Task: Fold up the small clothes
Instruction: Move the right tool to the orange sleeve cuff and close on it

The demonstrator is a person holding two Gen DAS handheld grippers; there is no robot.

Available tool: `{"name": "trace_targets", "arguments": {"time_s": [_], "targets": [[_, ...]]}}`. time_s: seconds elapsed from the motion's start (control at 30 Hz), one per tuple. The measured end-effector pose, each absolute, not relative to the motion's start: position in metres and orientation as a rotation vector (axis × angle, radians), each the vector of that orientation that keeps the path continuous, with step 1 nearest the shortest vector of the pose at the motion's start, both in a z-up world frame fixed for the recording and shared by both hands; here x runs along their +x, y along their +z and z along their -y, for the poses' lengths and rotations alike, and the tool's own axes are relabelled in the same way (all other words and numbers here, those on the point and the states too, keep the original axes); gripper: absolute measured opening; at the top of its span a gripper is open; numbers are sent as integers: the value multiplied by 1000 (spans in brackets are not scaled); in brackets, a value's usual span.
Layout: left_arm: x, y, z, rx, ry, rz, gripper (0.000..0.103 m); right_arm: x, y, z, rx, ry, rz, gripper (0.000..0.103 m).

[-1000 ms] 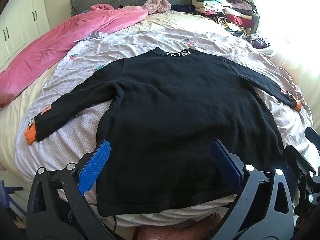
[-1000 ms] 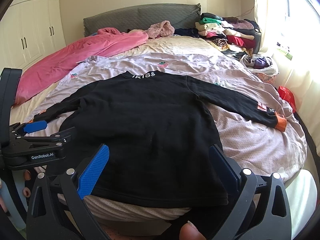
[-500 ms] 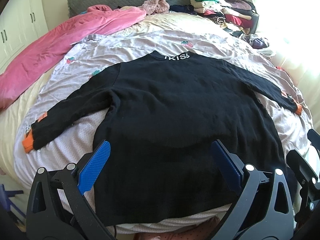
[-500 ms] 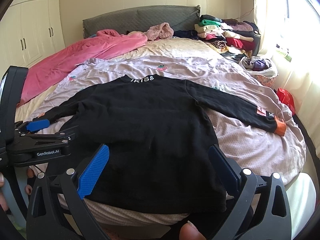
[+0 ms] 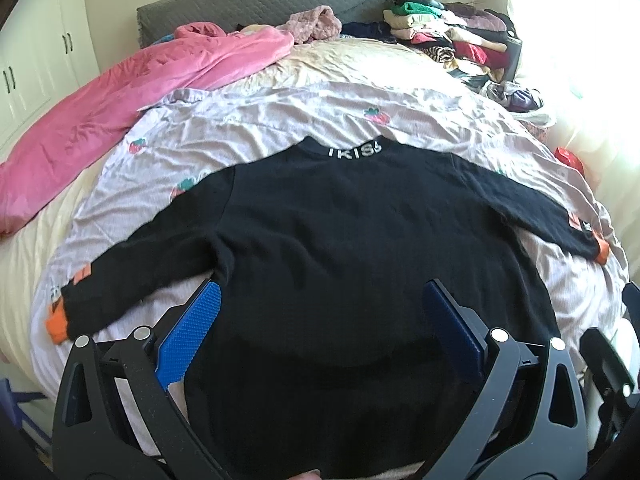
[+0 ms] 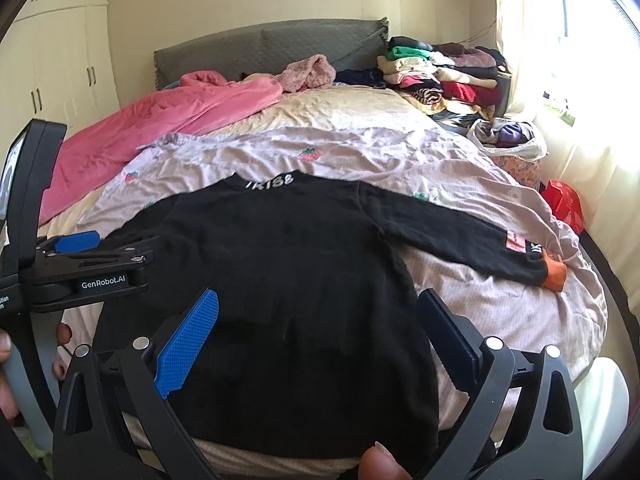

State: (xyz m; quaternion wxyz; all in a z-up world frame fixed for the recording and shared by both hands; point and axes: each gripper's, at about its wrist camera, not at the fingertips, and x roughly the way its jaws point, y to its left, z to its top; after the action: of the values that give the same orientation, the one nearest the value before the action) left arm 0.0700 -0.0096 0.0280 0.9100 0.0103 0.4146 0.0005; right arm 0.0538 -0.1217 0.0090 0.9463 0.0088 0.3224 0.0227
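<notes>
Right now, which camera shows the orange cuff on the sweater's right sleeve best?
The right wrist view: the orange cuff lies big and whole on the sheet. The left wrist view shows the same cuff only as a small sliver near the edge.

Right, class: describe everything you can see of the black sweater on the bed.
The black sweater lies flat and unfolded on a lilac strawberry-print sheet, collar away from the cameras with white letters across it. It looks like soft knit. Both sleeves spread outward; each has an orange cuff and small patches near it. The hem reaches the near edge of the bed. Both grippers hover open above it, not gripping.
</notes>
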Motion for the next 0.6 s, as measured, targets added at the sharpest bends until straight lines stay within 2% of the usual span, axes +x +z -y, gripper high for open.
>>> {"name": "trace_targets", "arguments": {"time_s": [0.6], "targets": [[142,50,23,2,-20,-851,94,132,46,174,104,-97,-608,99]]}}
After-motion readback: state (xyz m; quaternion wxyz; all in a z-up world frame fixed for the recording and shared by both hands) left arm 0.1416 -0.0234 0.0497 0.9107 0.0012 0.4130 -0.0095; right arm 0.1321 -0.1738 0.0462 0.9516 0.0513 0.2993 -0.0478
